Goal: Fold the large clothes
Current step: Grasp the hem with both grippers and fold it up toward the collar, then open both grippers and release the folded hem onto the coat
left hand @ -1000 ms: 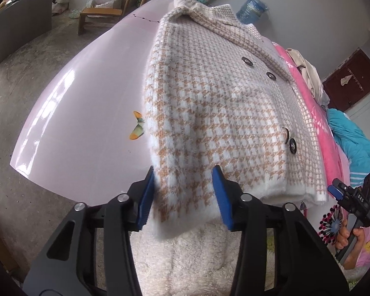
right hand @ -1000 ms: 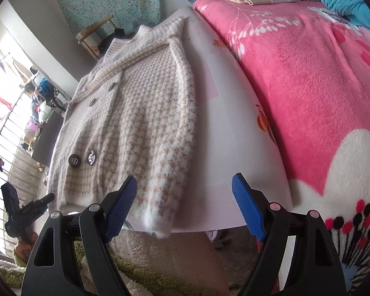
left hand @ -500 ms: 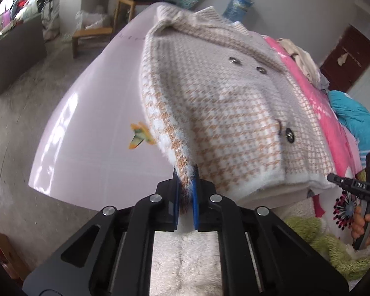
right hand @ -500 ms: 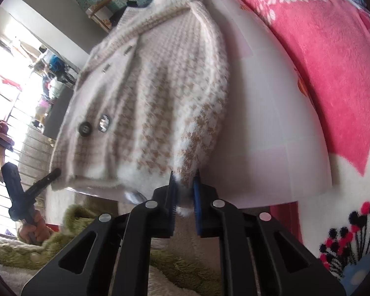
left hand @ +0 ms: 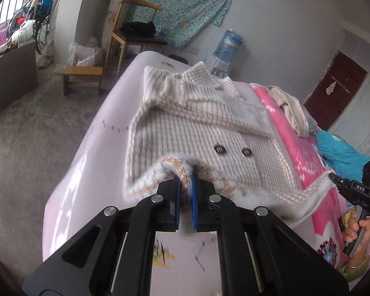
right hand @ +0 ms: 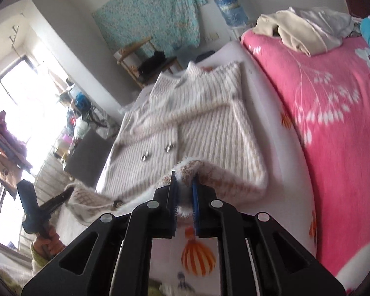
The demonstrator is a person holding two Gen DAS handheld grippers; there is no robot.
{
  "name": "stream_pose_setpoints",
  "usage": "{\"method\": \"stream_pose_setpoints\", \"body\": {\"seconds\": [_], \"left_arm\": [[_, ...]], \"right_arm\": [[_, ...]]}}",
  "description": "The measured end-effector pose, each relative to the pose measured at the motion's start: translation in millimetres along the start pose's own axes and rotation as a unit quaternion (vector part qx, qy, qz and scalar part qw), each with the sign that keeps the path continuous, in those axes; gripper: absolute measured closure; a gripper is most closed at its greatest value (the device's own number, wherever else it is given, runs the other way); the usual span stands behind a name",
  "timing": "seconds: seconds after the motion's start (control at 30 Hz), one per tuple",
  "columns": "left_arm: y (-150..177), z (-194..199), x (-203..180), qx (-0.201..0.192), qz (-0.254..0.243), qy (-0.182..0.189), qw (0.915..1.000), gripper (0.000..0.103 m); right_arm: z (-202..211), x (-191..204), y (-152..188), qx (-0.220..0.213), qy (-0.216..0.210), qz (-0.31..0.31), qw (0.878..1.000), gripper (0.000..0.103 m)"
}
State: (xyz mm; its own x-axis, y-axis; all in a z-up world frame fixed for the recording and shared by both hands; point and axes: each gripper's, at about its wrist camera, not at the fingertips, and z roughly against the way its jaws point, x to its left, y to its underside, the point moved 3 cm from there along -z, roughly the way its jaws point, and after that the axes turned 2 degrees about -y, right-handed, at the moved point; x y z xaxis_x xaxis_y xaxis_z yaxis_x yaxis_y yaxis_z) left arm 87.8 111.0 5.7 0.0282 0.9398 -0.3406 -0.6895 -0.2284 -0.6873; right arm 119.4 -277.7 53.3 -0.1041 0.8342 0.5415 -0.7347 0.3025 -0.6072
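A fuzzy white and tan coat [left hand: 199, 133] is lying on a pale pink table [left hand: 86, 172], buttons up, with its collar pointing toward twelve o'clock. The left gripper [left hand: 185, 187] is pinching one bottom corner of the coat between its blue pads [left hand: 194, 197], and that corner is lifting up off the table and curling over the coat. The right gripper [right hand: 183, 187] is pinching the other bottom corner the same way, pads pressed tight on the fluffy edge. Two dark buttons [left hand: 231, 150] are showing just past the lifted edge. A pink blanket [right hand: 333, 128] is lying beside the table at three o'clock, with a cream cloth [right hand: 301, 29] piled on its far end. A wooden chair [left hand: 133, 37] is standing by the wall at eleven o'clock.
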Motion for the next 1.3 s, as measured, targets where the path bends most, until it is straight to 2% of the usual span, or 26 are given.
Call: {"method": "stream_pose_setpoints", "body": {"seconds": [0.1, 0.2, 0.27, 0.3, 0.37, 0.4, 0.43, 0.47, 0.57, 0.63, 0.73, 0.8, 0.83, 0.93, 0.97, 1.0, 1.1, 1.17, 1.23, 1.27, 1.3], "left_arm": [[-25, -29, 5, 0.008, 0.007, -0.001, 0.9999, 0.096], [-44, -66, 6, 0.029, 0.009, -0.01, 0.9995, 0.095], [-50, -91, 9, 0.042, 0.008, -0.019, 0.9989, 0.089], [-50, -99, 11, 0.05, 0.009, -0.02, 0.9985, 0.087], [-51, -114, 17, 0.073, 0.021, -0.023, 0.9968, 0.073], [-51, -115, 20, 0.073, 0.027, -0.027, 0.9966, 0.066], [-52, -110, 23, 0.058, 0.03, -0.038, 0.9971, 0.054], [-52, -104, 25, 0.046, 0.028, -0.04, 0.9977, 0.05], [-55, -84, 22, 0.019, 0.022, -0.027, 0.9992, 0.051], [-50, -73, 3, 0.015, 0.0, 0.011, 0.9998, 0.051], [-22, -71, -40, 0.048, -0.053, 0.077, 0.9945, 0.051], [1, -81, -64, 0.074, -0.083, 0.098, 0.9889, 0.051], [13, -90, -74, 0.089, -0.098, 0.097, 0.9865, 0.051], [39, -119, -72, 0.127, -0.107, 0.039, 0.9853, 0.052], [43, -126, -64, 0.134, -0.091, 0.038, 0.9861, 0.052], [42, -124, -58, 0.126, -0.071, 0.052, 0.9882, 0.052], [38, -109, -49, 0.117, -0.056, 0.041, 0.9907, 0.057], [38, -96, -37, 0.103, -0.053, 0.022, 0.993, 0.056], [41, -85, -15, 0.099, -0.024, 0.015, 0.9947, 0.056], [44, -80, -1, 0.099, 0.0, 0.015, 0.995, 0.056], [46, -77, 11, 0.1, 0.022, 0.015, 0.9946, 0.056]], "right_arm": [[-29, -6, -31, -0.008, -0.004, -0.005, 1.0, 0.093], [-66, -23, -44, 0.001, 0.014, -0.023, 1.0, 0.092], [-88, -36, -49, 0.012, 0.025, -0.039, 0.999, 0.091], [-97, -43, -50, 0.017, 0.028, -0.05, 0.998, 0.086], [-110, -56, -49, 0.027, 0.035, -0.07, 0.997, 0.076], [-111, -62, -48, 0.027, 0.046, -0.079, 0.995, 0.064], [-107, -65, -47, 0.02, 0.051, -0.085, 0.995, 0.056], [-101, -66, -45, 0.01, 0.048, -0.086, 0.995, 0.054], [-86, -55, -40, -0.008, 0.054, -0.056, 0.997, 0.053], [-87, -34, -34, -0.002, 0.034, -0.016, 0.999, 0.053], [-111, 11, -13, 0.045, -0.001, 0.072, 0.996, 0.055], [-130, 34, 6, 0.075, -0.003, 0.128, 0.989, 0.06], [-142, 41, 17, 0.097, -0.003, 0.145, 0.985, 0.063], [-175, 32, 41, 0.145, 0.04, 0.158, 0.976, 0.064], [-172, 32, 41, 0.135, 0.035, 0.157, 0.978, 0.064], [-170, 31, 40, 0.139, 0.037, 0.155, 0.977, 0.064], [-145, 25, 37, 0.136, 0.061, 0.137, 0.979, 0.064], [-122, 16, 39, 0.125, 0.055, 0.113, 0.984, 0.062], [-99, -3, 43, 0.112, 0.044, 0.067, 0.99, 0.06], [-87, -16, 46, 0.105, 0.051, 0.042, 0.992, 0.058], [-75, -31, 49, 0.098, 0.072, 0.02, 0.992, 0.051]]}}
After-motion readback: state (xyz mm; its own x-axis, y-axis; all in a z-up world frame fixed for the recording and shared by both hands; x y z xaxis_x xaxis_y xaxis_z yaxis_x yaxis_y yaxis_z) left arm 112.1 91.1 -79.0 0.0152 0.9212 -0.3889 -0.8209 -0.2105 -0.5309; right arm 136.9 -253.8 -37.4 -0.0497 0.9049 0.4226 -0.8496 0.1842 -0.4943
